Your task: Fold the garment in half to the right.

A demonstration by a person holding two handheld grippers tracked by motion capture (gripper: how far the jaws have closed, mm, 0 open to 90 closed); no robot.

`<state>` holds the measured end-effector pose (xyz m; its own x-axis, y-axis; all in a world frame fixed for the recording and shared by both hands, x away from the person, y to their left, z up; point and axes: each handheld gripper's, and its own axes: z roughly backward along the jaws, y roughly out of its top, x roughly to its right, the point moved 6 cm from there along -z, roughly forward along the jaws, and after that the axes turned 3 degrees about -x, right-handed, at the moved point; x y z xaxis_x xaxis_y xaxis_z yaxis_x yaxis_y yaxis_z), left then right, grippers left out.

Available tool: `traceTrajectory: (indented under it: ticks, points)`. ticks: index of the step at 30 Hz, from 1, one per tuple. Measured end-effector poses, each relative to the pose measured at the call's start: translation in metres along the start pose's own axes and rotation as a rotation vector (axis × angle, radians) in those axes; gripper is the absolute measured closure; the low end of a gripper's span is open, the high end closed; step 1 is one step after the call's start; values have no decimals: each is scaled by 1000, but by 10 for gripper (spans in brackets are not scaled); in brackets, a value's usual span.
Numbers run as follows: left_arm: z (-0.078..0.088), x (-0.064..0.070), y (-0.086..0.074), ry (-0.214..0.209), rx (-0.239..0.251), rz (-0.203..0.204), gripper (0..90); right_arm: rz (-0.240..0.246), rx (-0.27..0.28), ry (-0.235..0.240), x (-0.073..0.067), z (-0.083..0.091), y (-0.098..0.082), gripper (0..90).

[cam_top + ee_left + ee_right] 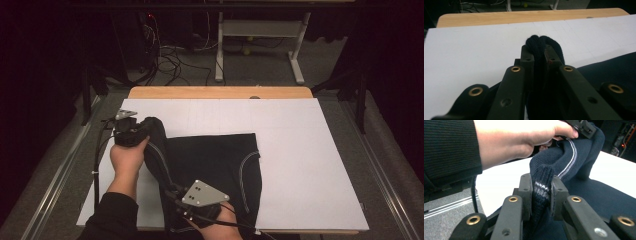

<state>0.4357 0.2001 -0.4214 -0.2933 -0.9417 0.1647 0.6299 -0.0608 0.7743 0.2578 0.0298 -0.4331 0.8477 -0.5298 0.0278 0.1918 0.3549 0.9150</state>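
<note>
One dark navy knitted garment [210,165] is lying on the white sheet [300,165] that is covering the counter [220,92], and two grippers are gripping it. Its weave is showing as ribbed knit in the right gripper view, with a thin pale stripe [569,157] running along a seam and a band of pale stitching at the hem.

Starting at the left, the left gripper [131,131] is sitting clamped on a bunched edge of the garment [541,50]; its jaws are nearly together, with the dark fabric squeezed between them and bulging over their tips. It is holding that edge raised off the sheet, so the cloth is draping down from it toward the right. The left hand [127,157] is wrapping around the gripper from below.

Further right and nearer the person, the right gripper [187,202] is pinching the hem [541,190], its jaws closed narrowly on the knit. The rest of the garment is spreading flat beyond and to the right of this gripper.

Counted: one garment, two grippers, one white sheet, one counter.
</note>
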Motion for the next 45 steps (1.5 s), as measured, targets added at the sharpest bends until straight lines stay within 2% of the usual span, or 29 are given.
traceTrajectory:
  ticks: [4, 6, 11, 24, 35, 39, 45]
  points:
    - [-13, 20, 2, -13, -11, -9, 772, -6, -19, -27, 11, 13, -14, 762]
    - [-19, 31, 3, -19, -20, -26, 772, -15, -20, -37, 18, 20, -20, 762]
    - [-31, 52, 5, -26, -22, -44, 772, -37, -34, -67, 32, 34, -36, 762]
    - [-64, 107, 9, -57, -42, -82, 767, -67, -61, -112, 54, 68, -62, 760]
    - [-79, 138, 8, -82, -37, -118, 766, -81, -70, -157, 70, 94, -76, 756]
    - [-81, 147, 9, -94, -36, -126, 765, -106, -67, -175, 75, 106, -82, 753]
    - [-82, 166, 10, -118, -6, -165, 758, -121, -74, -191, 78, 118, -94, 751]
